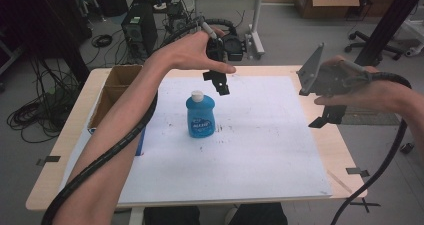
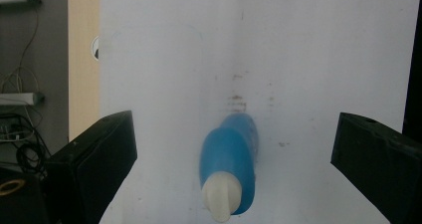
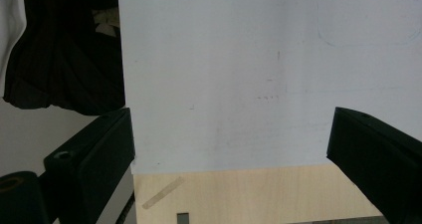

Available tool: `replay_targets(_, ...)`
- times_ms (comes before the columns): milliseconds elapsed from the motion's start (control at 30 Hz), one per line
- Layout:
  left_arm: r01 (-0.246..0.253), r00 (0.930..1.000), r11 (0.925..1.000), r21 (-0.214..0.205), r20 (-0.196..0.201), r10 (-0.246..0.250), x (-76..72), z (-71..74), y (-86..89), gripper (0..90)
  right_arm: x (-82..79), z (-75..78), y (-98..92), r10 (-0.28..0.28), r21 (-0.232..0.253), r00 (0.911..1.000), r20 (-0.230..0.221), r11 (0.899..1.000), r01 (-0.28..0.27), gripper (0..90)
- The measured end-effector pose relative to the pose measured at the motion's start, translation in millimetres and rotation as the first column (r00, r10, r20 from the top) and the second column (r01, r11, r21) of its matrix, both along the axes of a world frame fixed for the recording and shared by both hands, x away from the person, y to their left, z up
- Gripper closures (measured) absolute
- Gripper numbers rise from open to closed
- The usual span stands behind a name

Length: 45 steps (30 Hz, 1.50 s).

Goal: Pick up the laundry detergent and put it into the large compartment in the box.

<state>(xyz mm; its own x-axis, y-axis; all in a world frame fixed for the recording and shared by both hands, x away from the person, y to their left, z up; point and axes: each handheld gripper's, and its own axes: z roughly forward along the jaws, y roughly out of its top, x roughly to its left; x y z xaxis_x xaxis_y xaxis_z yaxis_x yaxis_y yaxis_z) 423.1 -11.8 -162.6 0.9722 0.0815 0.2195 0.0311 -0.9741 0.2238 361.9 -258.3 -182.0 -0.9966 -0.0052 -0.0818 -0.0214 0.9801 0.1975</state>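
A blue bottle [image 1: 200, 115] with a white cap stands upright on the white sheet [image 1: 260, 150] near the table's middle. My left gripper [image 1: 218, 83] hovers above and just right of the bottle, pointing down, its jaws wide apart and empty. From the left gripper view the bottle [image 2: 230, 169] lies below, between the two black fingers [image 2: 99, 154], not touched. My right gripper [image 1: 325, 116] hangs over the table's right edge, open and empty. Its view looks down on the white sheet [image 3: 239, 74] and the wooden table edge [image 3: 249, 194].
An open cardboard box [image 1: 112, 92] sits at the table's left edge. Tape marks [image 1: 357, 171] lie on the right side of the wooden table [image 1: 345, 150]. Behind the table are a computer tower [image 1: 139, 30], cables and another desk.
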Motion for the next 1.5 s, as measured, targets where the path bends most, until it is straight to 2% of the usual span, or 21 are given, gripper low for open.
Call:
replay_targets(400, -0.009, 1.0000, 1.0000, -0.004, 0.003, 0.009, 0.7, 2.0, 6.4, 4.4, 0.4, -0.1, 0.2, -0.001, -0.004, 1.0000, -0.001, 1.000, 0.001, 4.7)
replay_targets(800, -0.030, 0.9995, 0.9995, -0.005, -0.008, 0.030, 2.6, -3.9, 18.5, 4.4, 0.4, 1.0, 3.3, 0.004, -0.001, 1.0000, 0.004, 1.000, -0.004, 4.7)
replay_targets(1033, -0.055, 0.9982, 0.9985, 0.005, -0.023, 0.055, 5.3, -17.9, 33.1, 4.4, 0.0, 0.0, 4.5, 0.005, -0.003, 1.0000, 0.002, 1.000, -0.005, 4.7)
replay_targets(1133, -0.076, 0.9965, 0.9971, -0.006, -0.034, 0.076, 6.5, -25.8, 40.2, 4.4, 0.2, -1.3, 5.8, 0.008, -0.004, 1.0000, 0.000, 1.000, -0.008, 4.7)
replay_targets(1300, -0.093, 0.9945, 0.9957, 0.001, -0.049, 0.093, 9.9, -39.9, 50.4, 4.4, 0.5, -3.1, 8.0, 0.010, -0.003, 0.9999, -0.001, 1.000, -0.010, 4.7)
replay_targets(1333, -0.098, 0.9941, 0.9951, 0.006, -0.046, 0.098, 11.2, -46.7, 52.8, 4.4, 0.7, -4.1, 8.8, 0.013, -0.003, 0.9999, -0.003, 1.000, -0.013, 4.7)
replay_targets(1500, -0.103, 0.9935, 0.9946, 0.014, -0.049, 0.103, 14.0, -60.3, 54.9, 4.4, 0.8, -5.9, 11.1, 0.015, -0.005, 0.9999, -0.005, 1.000, -0.015, 4.7)
